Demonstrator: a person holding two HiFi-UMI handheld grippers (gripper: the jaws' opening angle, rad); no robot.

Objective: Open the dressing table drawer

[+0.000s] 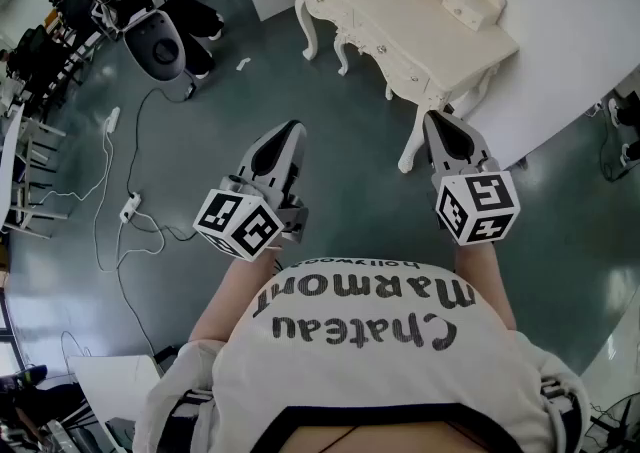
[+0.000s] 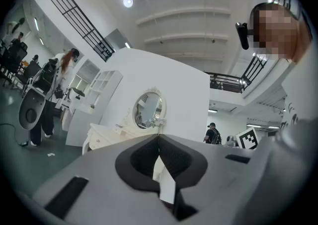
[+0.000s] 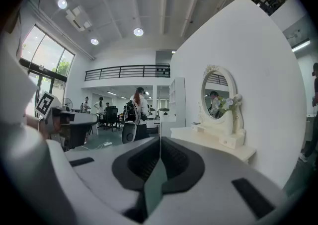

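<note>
The cream dressing table (image 1: 400,11) stands against a white wall at the upper right of the head view, and its drawer fronts (image 1: 392,56) face the floor side. All drawers look closed. My left gripper (image 1: 293,128) and right gripper (image 1: 437,118) are held out in front of the person, short of the table and apart from it. Both are shut with nothing between the jaws. In the left gripper view the left gripper (image 2: 159,137) points at the table (image 2: 107,137) and its oval mirror (image 2: 148,110). In the right gripper view the right gripper (image 3: 160,139) has the tabletop (image 3: 213,142) to its right.
Cables and a power strip (image 1: 130,206) lie on the dark floor to the left. A grey-and-black machine (image 1: 160,41) and a standing person (image 2: 52,95) are at the far left. A white partition wall (image 1: 570,51) stands behind the table. Chairs (image 1: 30,156) line the left edge.
</note>
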